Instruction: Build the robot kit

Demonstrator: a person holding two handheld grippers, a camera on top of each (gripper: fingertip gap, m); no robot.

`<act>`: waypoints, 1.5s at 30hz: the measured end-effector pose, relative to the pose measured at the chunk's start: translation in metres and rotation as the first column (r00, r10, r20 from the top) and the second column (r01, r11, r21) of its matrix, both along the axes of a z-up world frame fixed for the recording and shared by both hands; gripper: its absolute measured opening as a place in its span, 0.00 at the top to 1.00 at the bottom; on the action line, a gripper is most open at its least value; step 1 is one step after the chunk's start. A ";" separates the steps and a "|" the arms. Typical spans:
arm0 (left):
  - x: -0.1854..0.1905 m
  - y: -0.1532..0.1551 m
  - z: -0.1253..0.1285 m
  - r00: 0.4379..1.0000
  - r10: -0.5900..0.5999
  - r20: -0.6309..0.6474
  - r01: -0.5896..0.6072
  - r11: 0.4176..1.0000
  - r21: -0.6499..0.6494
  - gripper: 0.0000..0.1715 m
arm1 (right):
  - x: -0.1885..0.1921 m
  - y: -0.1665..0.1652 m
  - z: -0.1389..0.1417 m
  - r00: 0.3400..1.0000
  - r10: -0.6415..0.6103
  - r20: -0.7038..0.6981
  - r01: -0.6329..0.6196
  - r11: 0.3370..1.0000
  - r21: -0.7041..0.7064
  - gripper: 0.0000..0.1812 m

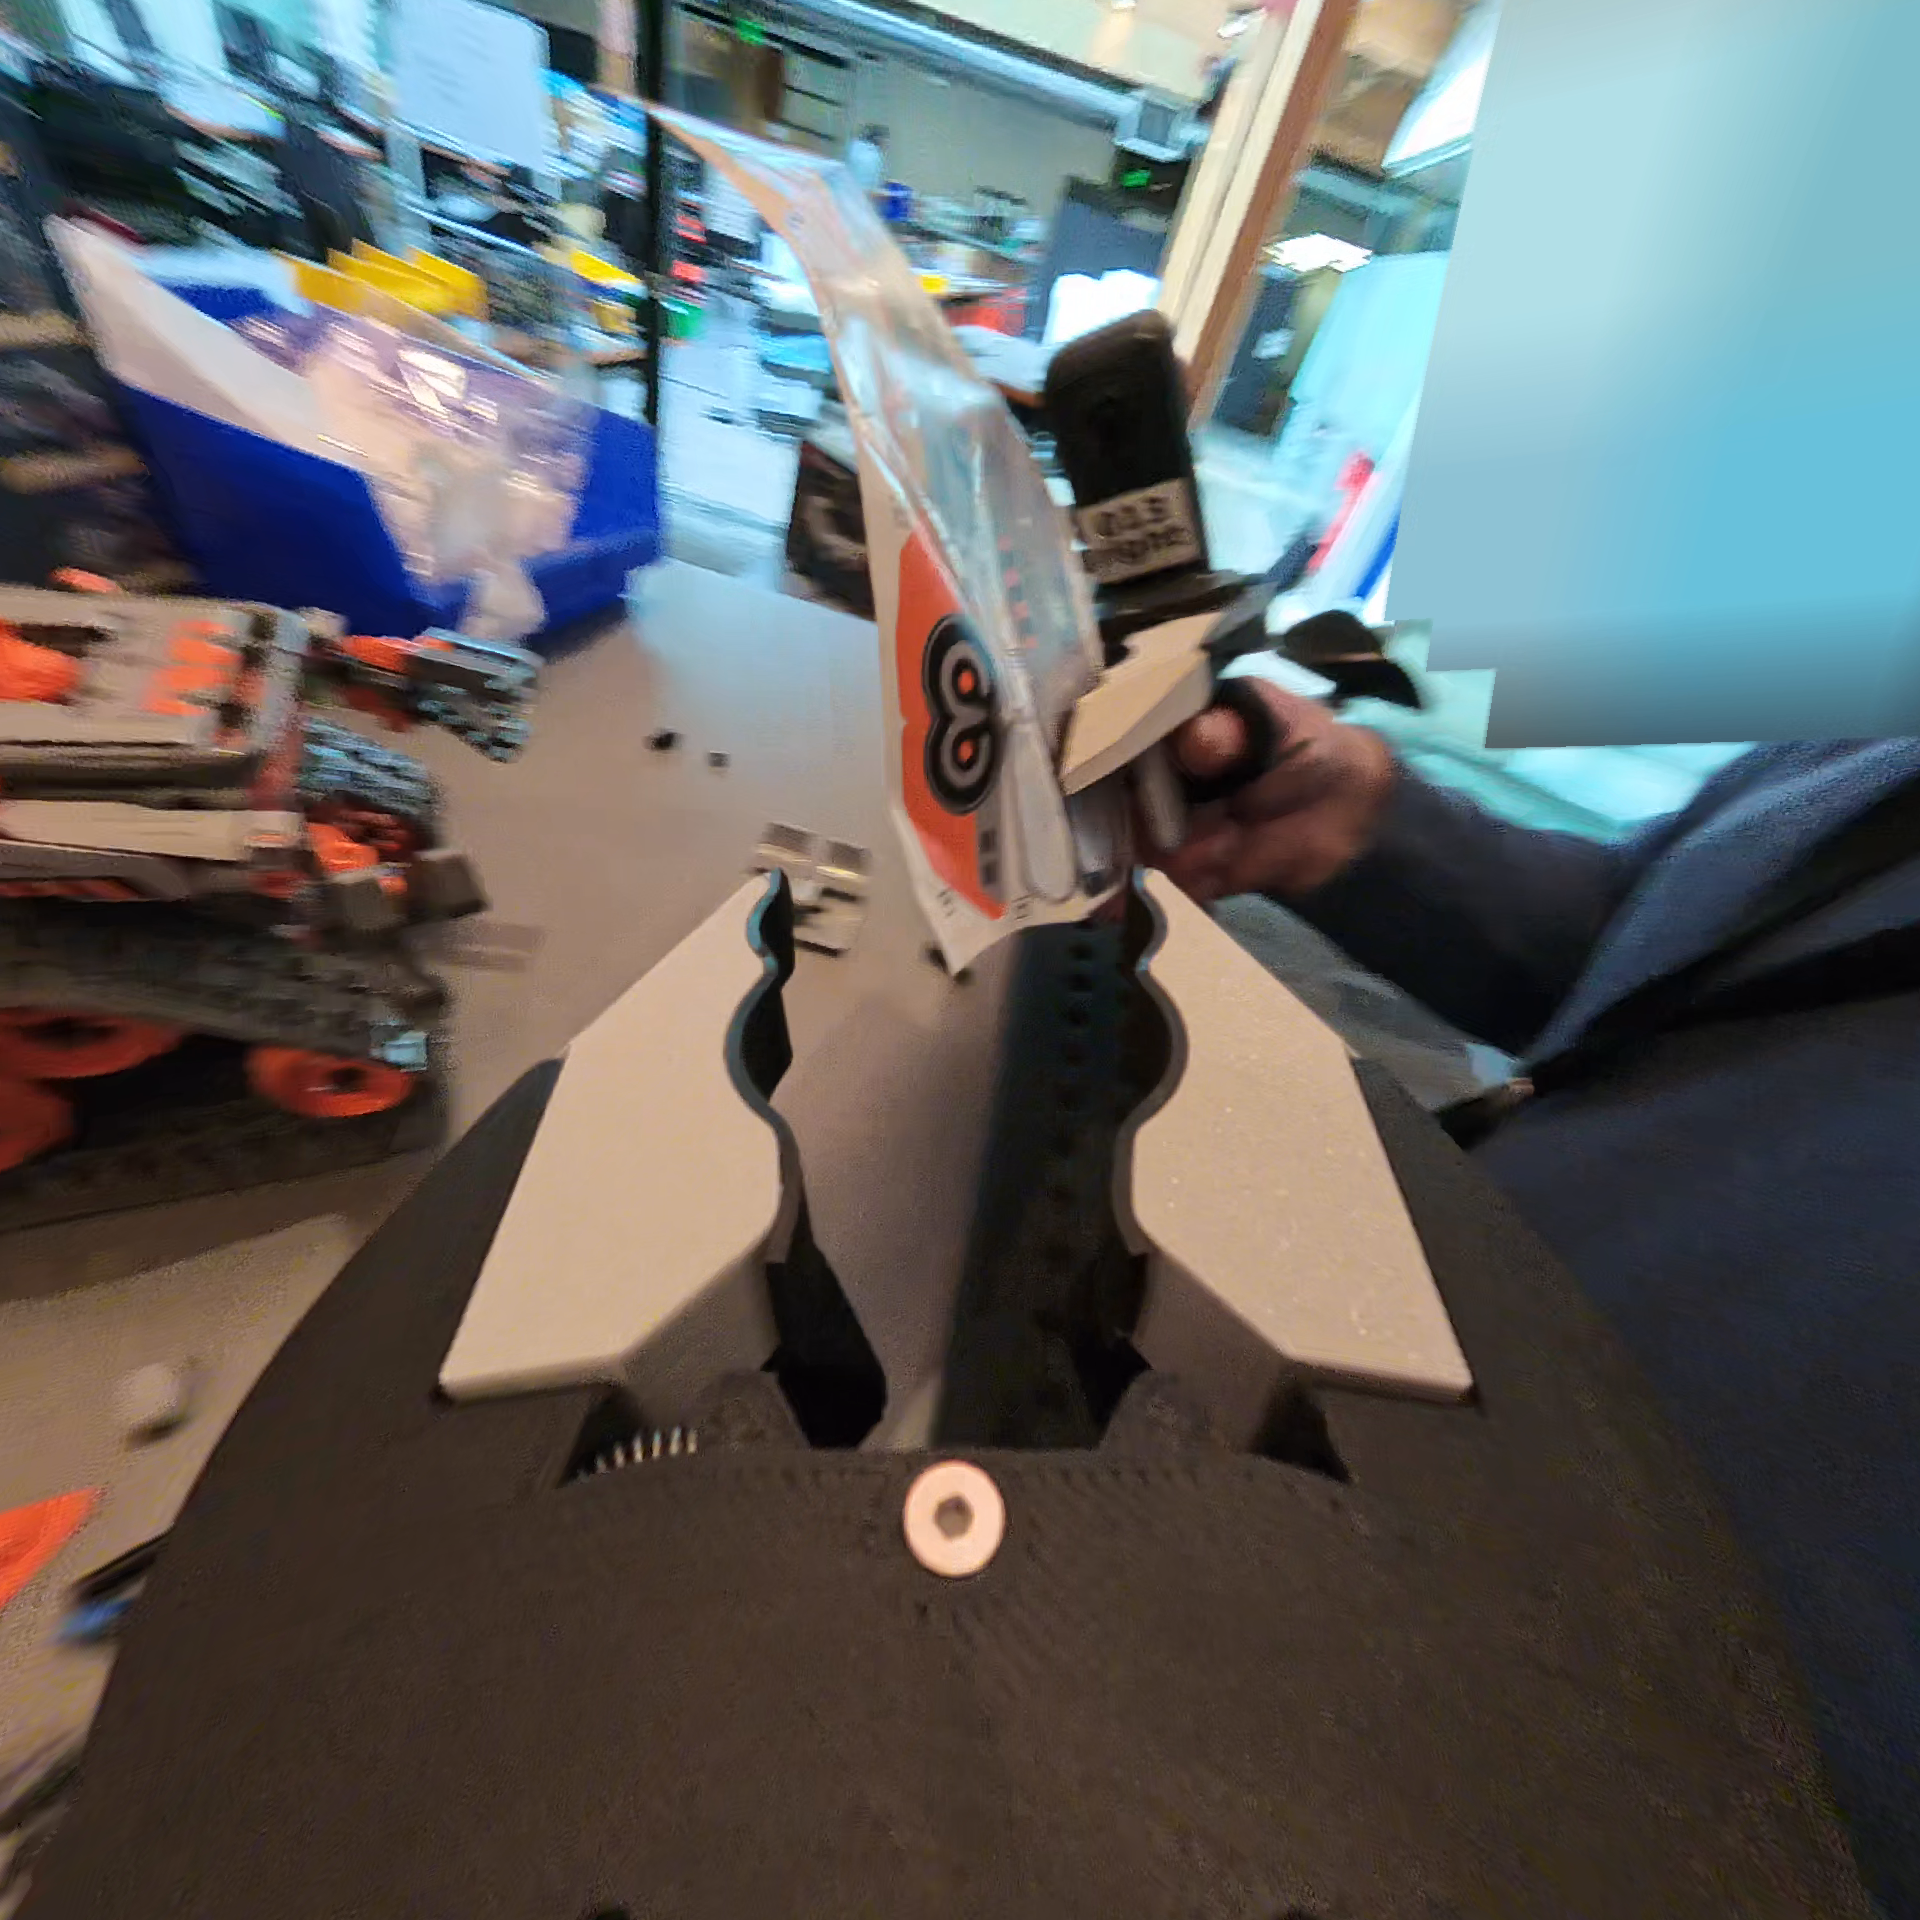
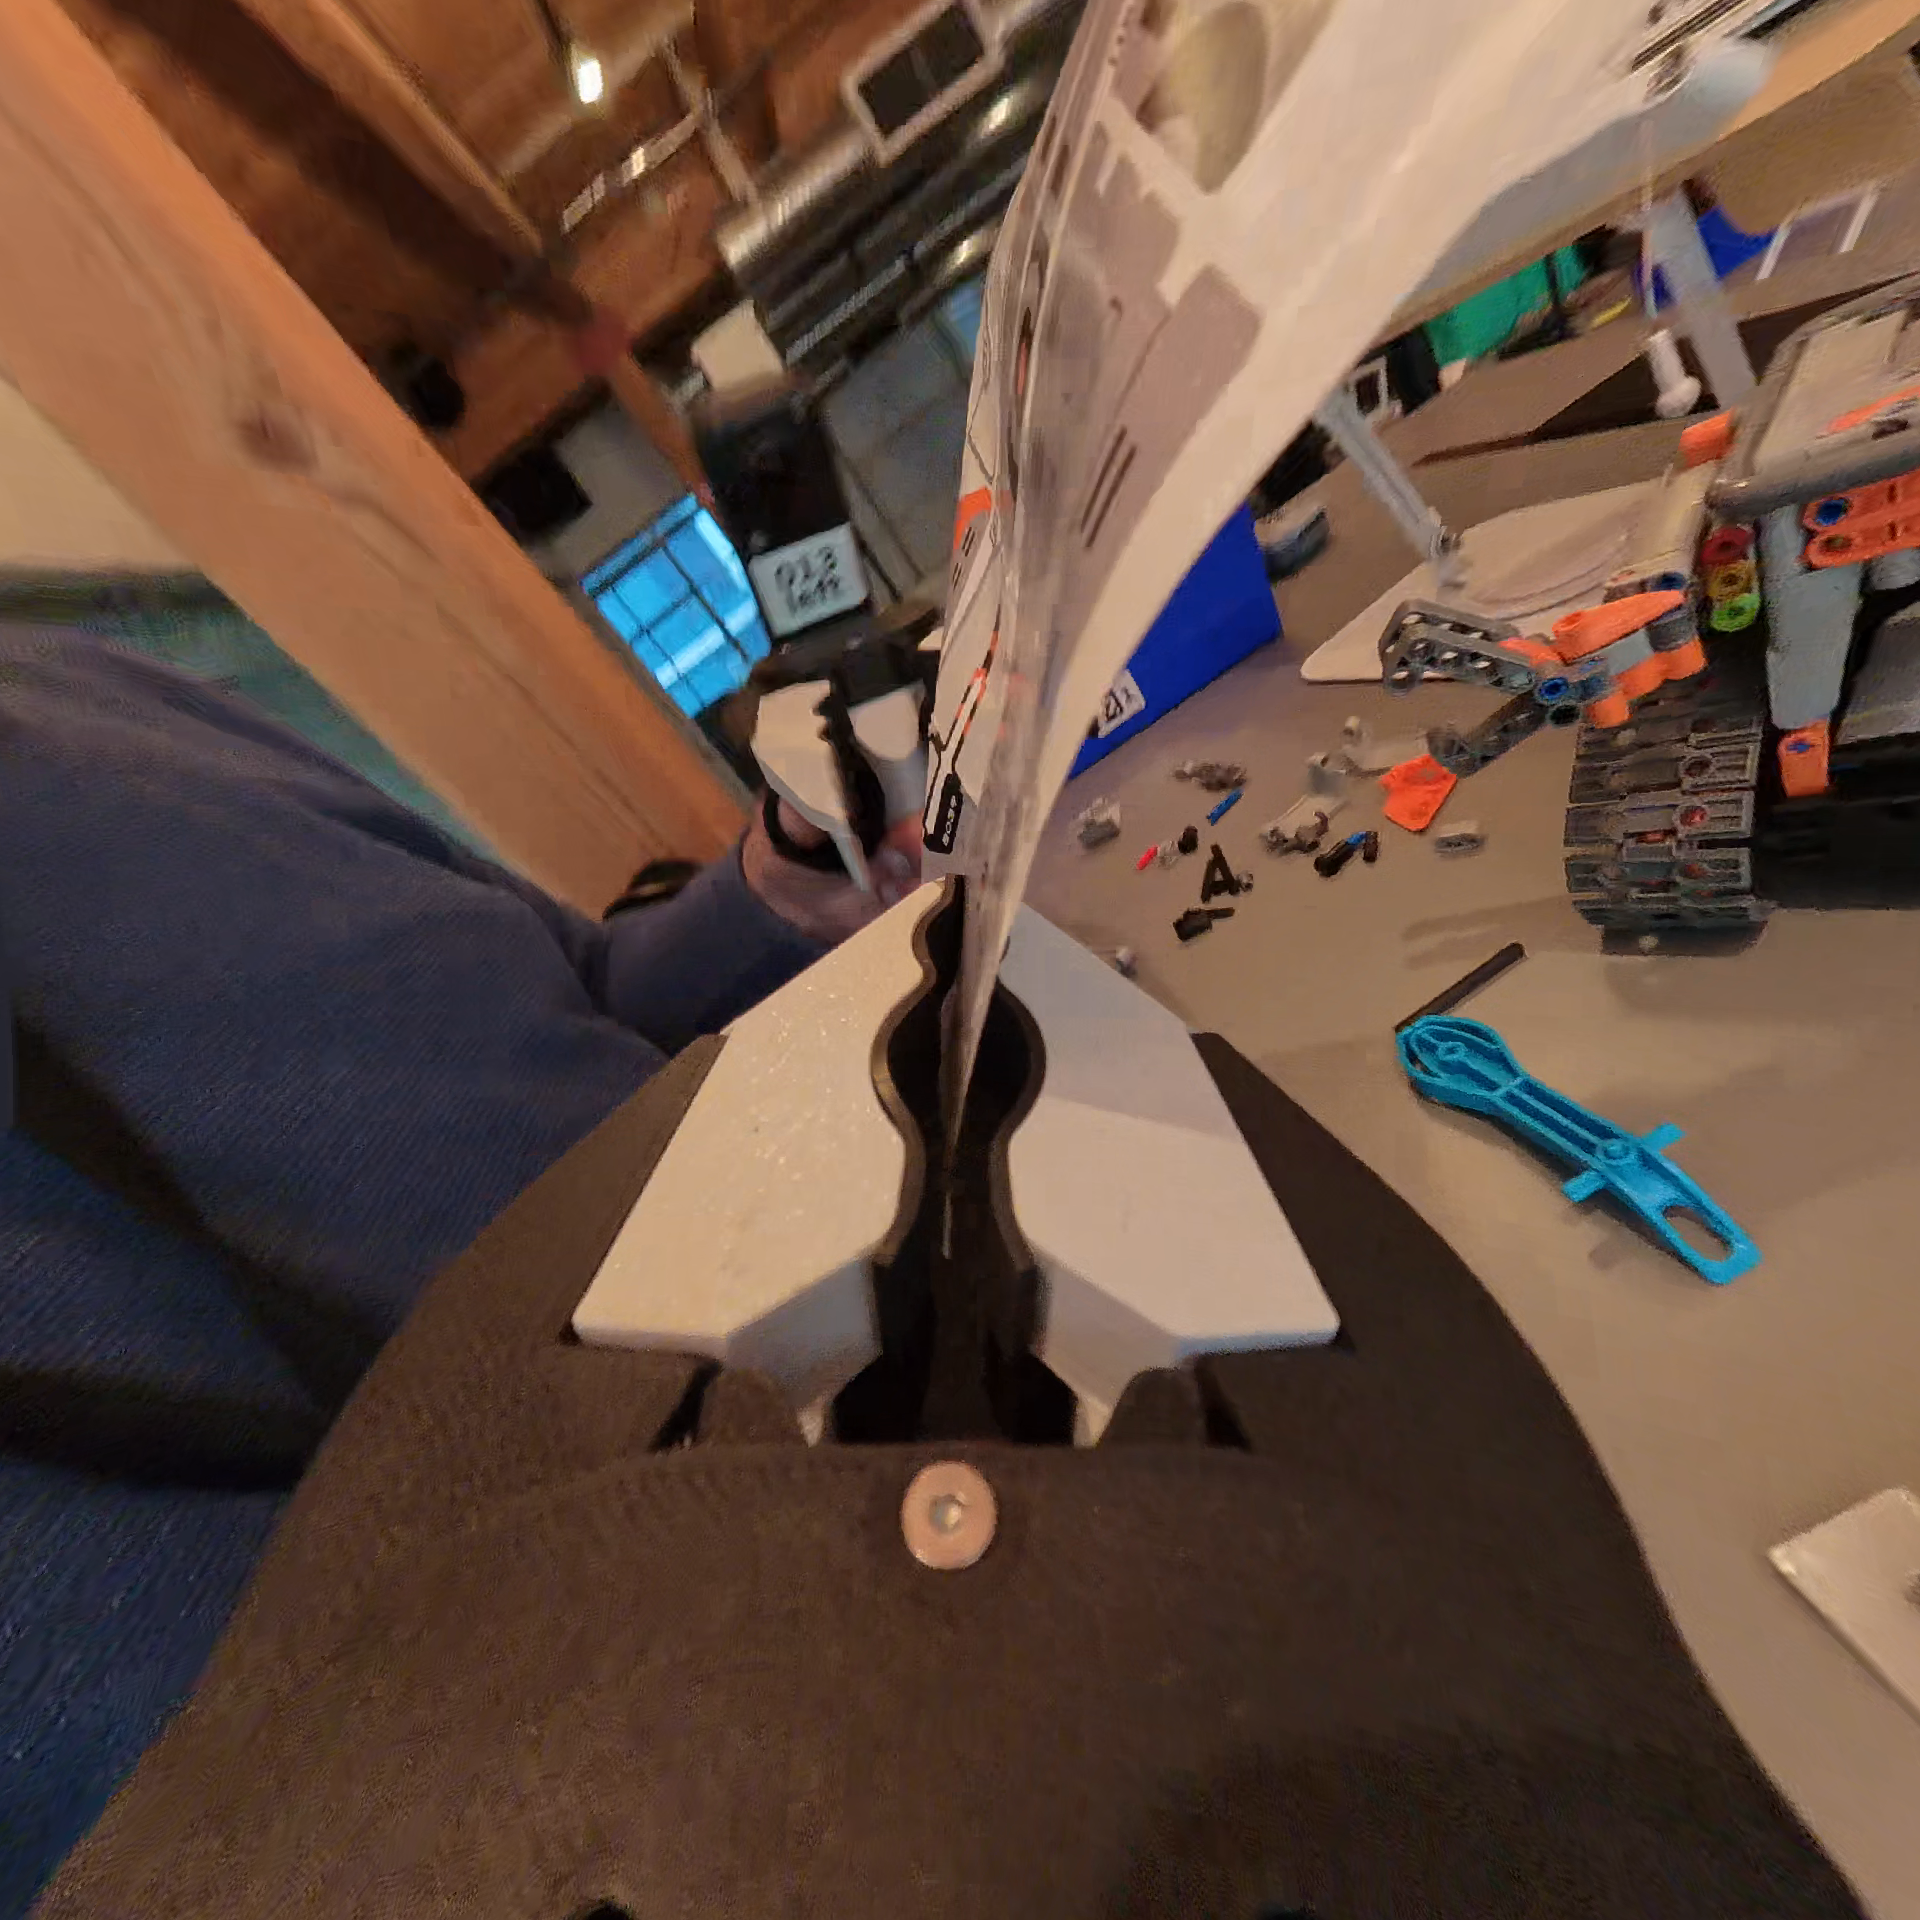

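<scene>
A clear plastic bag [image 1: 966, 623] with a white and orange printed card in it stands upright in the air. My right gripper [image 2: 956, 899] is shut on the bag's lower edge [image 2: 1143, 364]; it also shows in the left wrist view [image 1: 1091, 821], held by a hand in a dark blue sleeve. My left gripper [image 1: 956, 904] is open and empty. The bag's lower corner hangs just beyond the gap between its fingers; I cannot tell if they touch. The left gripper also shows farther off in the right wrist view [image 2: 842, 790].
A tracked model vehicle of grey and orange bricks [image 2: 1714, 727] stands on the grey table [image 2: 1403, 1403], also at the left in the left wrist view [image 1: 208, 831]. Loose small parts [image 2: 1247, 842], a blue plastic tool [image 2: 1558, 1143], a black rod [image 2: 1460, 982] and a blue bin [image 1: 364, 468] are near. One gripper's finger ends stand about 5 centimetres off the other's.
</scene>
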State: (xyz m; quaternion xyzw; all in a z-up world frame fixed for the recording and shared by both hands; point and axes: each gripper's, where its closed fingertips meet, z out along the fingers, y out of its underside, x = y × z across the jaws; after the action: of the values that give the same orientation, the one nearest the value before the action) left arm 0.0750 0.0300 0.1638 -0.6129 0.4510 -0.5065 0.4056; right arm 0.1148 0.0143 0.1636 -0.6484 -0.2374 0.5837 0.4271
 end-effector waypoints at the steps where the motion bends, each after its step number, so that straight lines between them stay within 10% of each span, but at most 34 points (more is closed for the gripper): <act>1: 0.003 -0.007 0.002 0.997 -0.080 0.023 0.081 0.993 -0.084 0.63 | -0.001 0.001 0.000 0.999 0.019 0.034 -0.020 1.000 0.015 1.00; 7: 0.015 -0.044 0.008 0.919 -0.370 0.138 0.392 0.896 -0.206 0.99 | -0.012 -0.015 0.002 0.956 0.270 0.114 -0.274 0.962 0.018 1.00; 23: 0.014 -0.052 0.036 0.782 -0.382 0.493 0.547 0.799 -0.248 1.00 | -0.016 -0.026 0.040 0.819 0.563 -0.112 -0.550 0.825 0.131 1.00; 31: 0.012 -0.024 0.038 0.840 -0.221 0.495 0.392 0.879 -0.273 1.00 | 0.014 0.024 0.027 0.989 0.096 0.110 -0.112 0.981 0.157 0.84; 38: 0.014 -0.010 0.036 0.874 -0.130 0.469 0.274 0.927 -0.254 1.00 | 0.051 0.014 0.063 0.859 -0.435 0.268 0.248 0.813 0.526 0.87; 45: 0.028 -0.026 0.041 0.849 -0.191 0.492 0.315 0.932 -0.181 1.00 | 0.001 0.002 0.035 0.918 -0.297 0.261 0.172 0.895 0.412 0.80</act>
State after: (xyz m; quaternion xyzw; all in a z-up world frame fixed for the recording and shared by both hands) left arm 0.1034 0.0039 0.2052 -0.4544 0.3485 -0.7418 0.3490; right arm 0.1159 0.0160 0.1986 -0.6626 -0.3305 0.3578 0.5689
